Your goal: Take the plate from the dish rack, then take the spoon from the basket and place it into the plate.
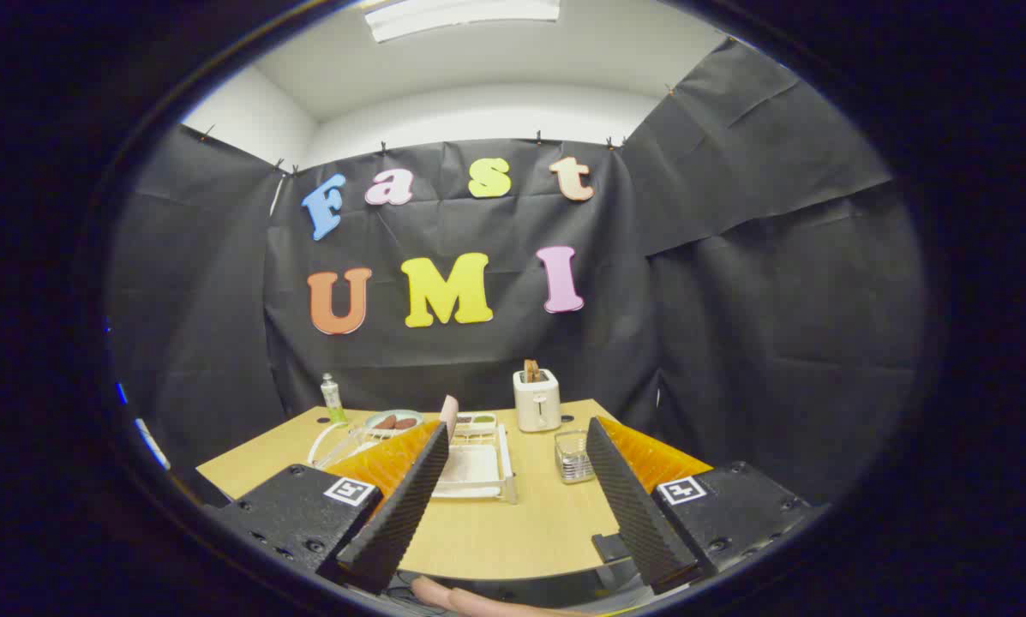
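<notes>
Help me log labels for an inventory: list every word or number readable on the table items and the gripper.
No text can be read.
Bottle label: too small to read.
Toaster, dish rack, basket: no text seen.
Gripper, jaws open and empty: square tags carry patterns, not words.

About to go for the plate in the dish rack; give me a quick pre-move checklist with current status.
1. Jaws open: ok, the gripper is spread wide with nothing between its fingers.
2. Dish rack ahead: ok, it sits on the table just beyond the fingers.
3. Plate standing in the rack: ok, it is upright at the rack's far left corner, partly behind one finger.
4. Path to the rack: ok, bare tabletop between.
5. Basket located: ok, right of the rack, in front of the toaster.
6. Spoon in the basket: cannot tell, too small.
</notes>
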### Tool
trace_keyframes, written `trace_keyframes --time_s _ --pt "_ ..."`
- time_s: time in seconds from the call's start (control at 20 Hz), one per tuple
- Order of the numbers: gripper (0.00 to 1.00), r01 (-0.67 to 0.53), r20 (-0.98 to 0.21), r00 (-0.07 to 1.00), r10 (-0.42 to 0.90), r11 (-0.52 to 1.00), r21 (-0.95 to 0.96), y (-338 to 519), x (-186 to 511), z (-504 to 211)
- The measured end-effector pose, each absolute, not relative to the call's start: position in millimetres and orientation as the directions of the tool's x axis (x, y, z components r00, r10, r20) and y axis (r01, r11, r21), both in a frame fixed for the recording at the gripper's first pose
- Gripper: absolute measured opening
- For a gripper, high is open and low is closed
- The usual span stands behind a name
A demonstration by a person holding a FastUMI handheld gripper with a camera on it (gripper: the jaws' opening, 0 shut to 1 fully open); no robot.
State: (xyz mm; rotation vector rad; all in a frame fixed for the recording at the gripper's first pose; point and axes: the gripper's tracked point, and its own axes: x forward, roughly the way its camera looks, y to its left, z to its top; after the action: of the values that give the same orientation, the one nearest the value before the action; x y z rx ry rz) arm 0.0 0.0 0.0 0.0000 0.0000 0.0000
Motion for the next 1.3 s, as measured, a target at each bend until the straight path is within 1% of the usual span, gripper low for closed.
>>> trace_keyframes --time_s 0.5,0.8,1.0,1.3 --pt "1.00 -0.011 0.013 1.000 0.011 1.000 -0.020 -3 -4 -3" --pt "1.00 -0.057 -0.026 0.998 0.056 0.998 -0.025 3 1 -13" --pt "1.00 -0.091 -0.078 0.993 0.090 0.996 -0.012 13 21 -19" --pt "1.00 -0.111 -0.195 0.976 0.095 0.991 -0.071 33 92 -23"
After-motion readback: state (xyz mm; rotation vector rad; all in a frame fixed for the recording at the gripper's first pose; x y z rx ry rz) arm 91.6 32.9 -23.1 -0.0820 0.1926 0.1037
